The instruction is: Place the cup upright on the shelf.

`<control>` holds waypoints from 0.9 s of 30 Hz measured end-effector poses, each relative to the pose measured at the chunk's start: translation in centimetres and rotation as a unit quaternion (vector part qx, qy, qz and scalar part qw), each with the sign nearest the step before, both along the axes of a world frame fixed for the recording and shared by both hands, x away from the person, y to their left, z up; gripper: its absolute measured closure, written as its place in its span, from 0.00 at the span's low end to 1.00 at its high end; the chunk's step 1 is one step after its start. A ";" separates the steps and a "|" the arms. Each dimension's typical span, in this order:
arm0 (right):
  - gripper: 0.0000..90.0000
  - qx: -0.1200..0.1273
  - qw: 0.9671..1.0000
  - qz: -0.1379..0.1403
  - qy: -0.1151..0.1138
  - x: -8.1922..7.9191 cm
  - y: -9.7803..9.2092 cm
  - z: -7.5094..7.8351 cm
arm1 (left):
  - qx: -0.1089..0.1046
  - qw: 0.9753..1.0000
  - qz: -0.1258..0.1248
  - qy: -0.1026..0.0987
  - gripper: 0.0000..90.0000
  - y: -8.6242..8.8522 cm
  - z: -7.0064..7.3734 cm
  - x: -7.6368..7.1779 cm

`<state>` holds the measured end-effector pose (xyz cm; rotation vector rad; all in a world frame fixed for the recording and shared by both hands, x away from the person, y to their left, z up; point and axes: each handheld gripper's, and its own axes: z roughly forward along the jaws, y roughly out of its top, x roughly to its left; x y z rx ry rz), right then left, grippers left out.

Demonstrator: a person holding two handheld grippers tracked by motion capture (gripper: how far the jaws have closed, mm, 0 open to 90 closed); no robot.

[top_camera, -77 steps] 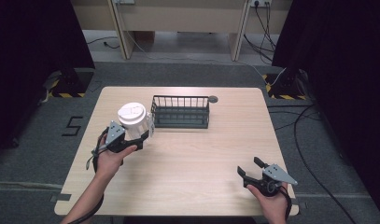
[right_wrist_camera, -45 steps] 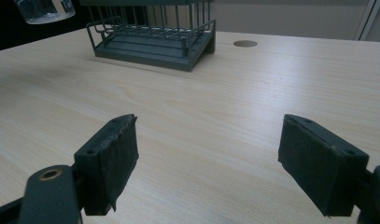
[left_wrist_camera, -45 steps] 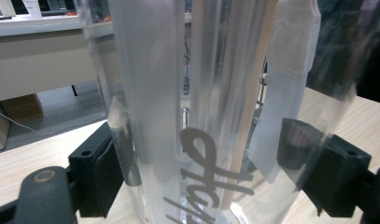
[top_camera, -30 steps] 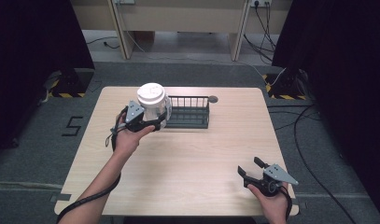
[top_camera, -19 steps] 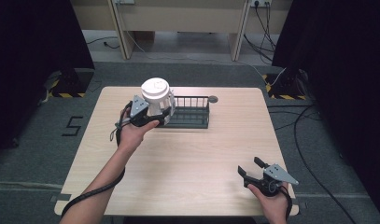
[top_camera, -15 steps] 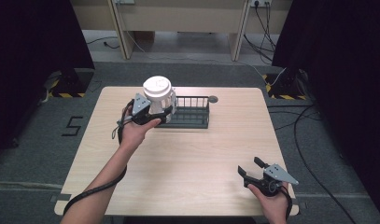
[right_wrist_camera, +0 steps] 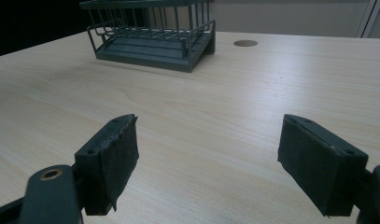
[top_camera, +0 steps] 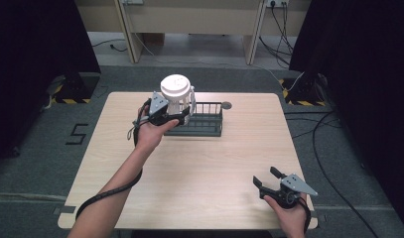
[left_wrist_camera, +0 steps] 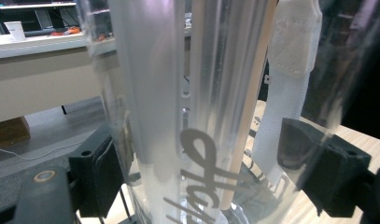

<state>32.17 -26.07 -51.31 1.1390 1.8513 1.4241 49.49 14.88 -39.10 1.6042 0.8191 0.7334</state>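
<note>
A clear plastic bottle with a white lid (top_camera: 175, 95) is held in the air over the left end of a dark wire rack (top_camera: 203, 120). My left gripper (top_camera: 175, 117) is shut on the bottle, and in the left gripper view the bottle's clear wall with grey lettering (left_wrist_camera: 197, 121) sits between the two black pads, with a white strap (left_wrist_camera: 290, 70) beside it. My right gripper (top_camera: 267, 182) rests open near the table's front right corner. The right gripper view shows both pads (right_wrist_camera: 114, 163) wide apart over bare wood, with the rack (right_wrist_camera: 155, 32) far ahead.
The light wooden table (top_camera: 199, 168) has a round cable hole (top_camera: 226, 105) just behind the rack. Dark curtains stand at both sides. Cables run across the grey floor at the right (top_camera: 328, 129).
My left gripper has lifted the bottle off the table's left side and carried it right and forward, over the rack's left end. The right gripper has stayed put.
</note>
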 end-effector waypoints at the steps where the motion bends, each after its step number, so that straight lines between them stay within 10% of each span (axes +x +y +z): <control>1: 0.23 0.000 1.000 0.000 0.000 0.0 0.0 0.0 | 0.000 1.000 0.000 0.000 0.20 0.0 0.0 0.0; 27: 0.23 0.008 1.000 0.001 0.003 0.1 -0.1 0.0 | 0.003 1.000 0.016 0.014 0.20 -2.4 0.1 3.5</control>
